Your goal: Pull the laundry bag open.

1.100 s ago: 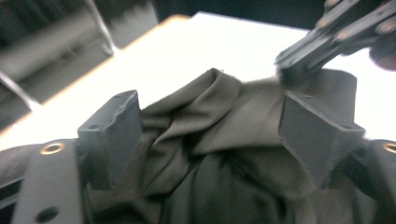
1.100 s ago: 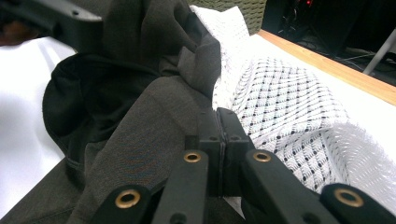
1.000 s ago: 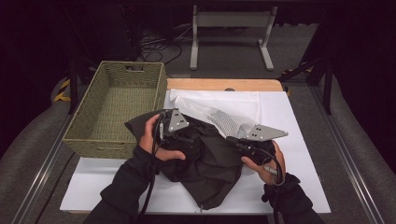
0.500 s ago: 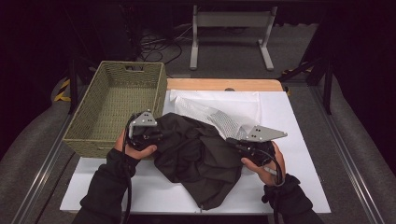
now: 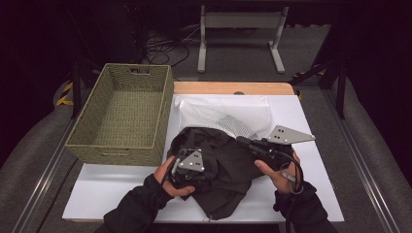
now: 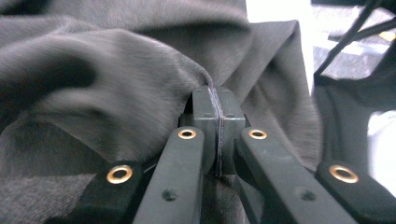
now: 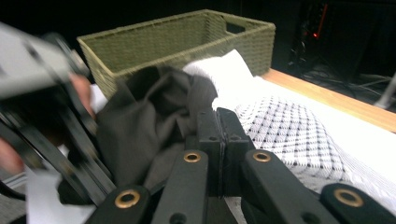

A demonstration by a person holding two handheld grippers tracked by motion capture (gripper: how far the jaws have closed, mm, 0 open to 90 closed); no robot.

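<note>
A dark grey garment lies bunched on the white sheet in front of me. My left gripper rests on its near left part. In the left gripper view this gripper is shut, and a thin fold of the garment is pinched between its pads. My right gripper is at the garment's right edge. In the right gripper view it is shut, and the garment rises to its pads. The left hand and its gripper show blurred at that view's left side.
An empty woven basket stands at the left of the sheet, and it also appears far off in the right gripper view. A white mesh-patterned cloth lies behind the garment. The table's wooden edge runs along the back.
My left hand swung out toward the basket, then came back nearer to me and lower, onto the garment's near left part. The garment is more bunched. The right hand stayed put.
</note>
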